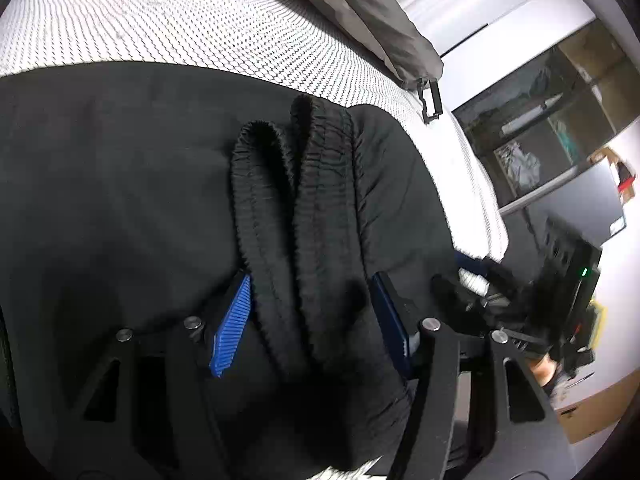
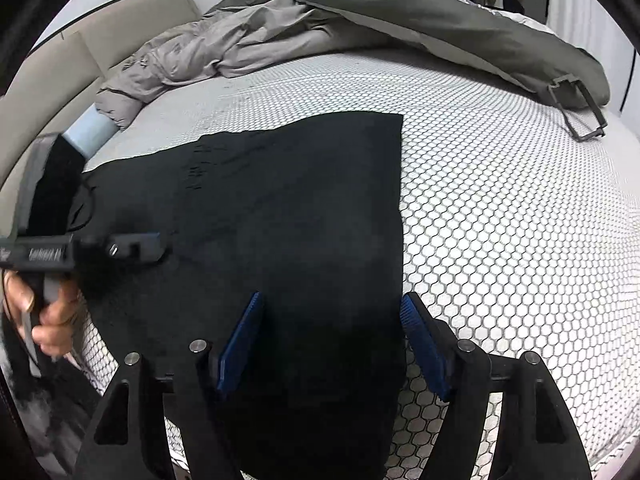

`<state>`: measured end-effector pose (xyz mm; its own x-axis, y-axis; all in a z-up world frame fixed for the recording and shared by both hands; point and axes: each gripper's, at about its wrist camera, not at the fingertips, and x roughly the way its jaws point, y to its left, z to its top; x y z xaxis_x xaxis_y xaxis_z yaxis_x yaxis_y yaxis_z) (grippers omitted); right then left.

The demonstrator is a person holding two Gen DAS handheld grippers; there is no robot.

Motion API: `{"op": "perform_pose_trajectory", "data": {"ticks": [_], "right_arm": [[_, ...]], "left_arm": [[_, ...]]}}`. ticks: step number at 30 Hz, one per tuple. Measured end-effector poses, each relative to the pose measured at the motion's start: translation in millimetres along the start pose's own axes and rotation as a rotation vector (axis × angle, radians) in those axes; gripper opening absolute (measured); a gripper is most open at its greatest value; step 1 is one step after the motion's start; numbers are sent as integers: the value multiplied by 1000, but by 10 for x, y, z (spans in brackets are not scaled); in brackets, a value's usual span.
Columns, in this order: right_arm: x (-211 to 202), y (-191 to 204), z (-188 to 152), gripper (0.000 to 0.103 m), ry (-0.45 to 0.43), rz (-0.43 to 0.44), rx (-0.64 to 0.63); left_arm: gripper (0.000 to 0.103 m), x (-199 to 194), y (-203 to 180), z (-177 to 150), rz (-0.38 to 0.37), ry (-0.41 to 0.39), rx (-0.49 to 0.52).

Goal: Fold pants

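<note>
Black pants (image 1: 120, 200) lie spread on the white honeycomb mattress (image 1: 180, 20). Their ribbed elastic waistband (image 1: 320, 180) is bunched in folds and fills the gap between the blue pads (image 1: 232, 320) of my left gripper (image 1: 311, 280), which touch it on both sides. In the right wrist view the pants (image 2: 300, 200) form a flat dark panel. My right gripper (image 2: 332, 320) stands open over their right edge, one pad above the cloth, the other above the mattress (image 2: 500, 220). The left gripper (image 2: 132, 248) shows at the left, held by a hand (image 2: 48, 312).
A rumpled grey duvet (image 2: 440, 12) and beige sheet (image 2: 200, 52) lie along the far side of the bed, with a strap buckle (image 2: 580, 116) at the duvet's corner. A beige headboard (image 2: 80, 60) is at the left. Beyond the bed edge stand shelves (image 1: 540, 120) and a cardboard box (image 1: 592, 412).
</note>
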<state>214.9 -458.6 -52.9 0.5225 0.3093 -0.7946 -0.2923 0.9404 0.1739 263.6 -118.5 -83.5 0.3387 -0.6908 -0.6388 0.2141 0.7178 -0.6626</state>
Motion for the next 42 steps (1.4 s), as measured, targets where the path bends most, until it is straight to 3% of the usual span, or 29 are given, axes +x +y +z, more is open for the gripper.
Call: {"op": "perform_pose_trajectory", "data": {"ticks": [1,2,4,11,15,18,22,25,28,34,36,38,42], "right_arm": [[19,-32,9,72,4,7,5],[34,-61,26,72,3,11,5],[84,92,83,72,1,16,7],[-158,32,-130,72,-17,34,20],[-239,60,-125,72,-25,71,36],[-204,181,-82,72,-16,71,19],[-103,317,-42,72,15,58,0],[-80,343,-56,72,30,69,8],[-119,336,-82,72,43,96,23],[-239,337,-310,72,107,291,31],[-245,405,-409,61,136,316,-10],[-269,449,-480,35,139,332,-33],[-497,447,-589,21,84,347,-81]], "left_arm": [[49,15,8,19,-15,-8,-21],[32,42,36,33,-19,-15,-46],[22,62,64,28,-16,-43,-85],[8,-238,-204,13,70,-198,24],[7,-748,-86,86,101,-293,20],[7,-1077,147,50,166,-336,-7],[11,-1216,650,-44,325,-264,-41],[20,-1215,912,-121,303,-228,-90],[25,-1260,859,-182,312,-219,-81],[30,-1391,726,-227,354,-241,-53],[30,-1383,658,-195,382,-254,-43],[30,-1420,642,-193,388,-259,-46],[30,-1518,614,-169,414,-301,-52]]}}
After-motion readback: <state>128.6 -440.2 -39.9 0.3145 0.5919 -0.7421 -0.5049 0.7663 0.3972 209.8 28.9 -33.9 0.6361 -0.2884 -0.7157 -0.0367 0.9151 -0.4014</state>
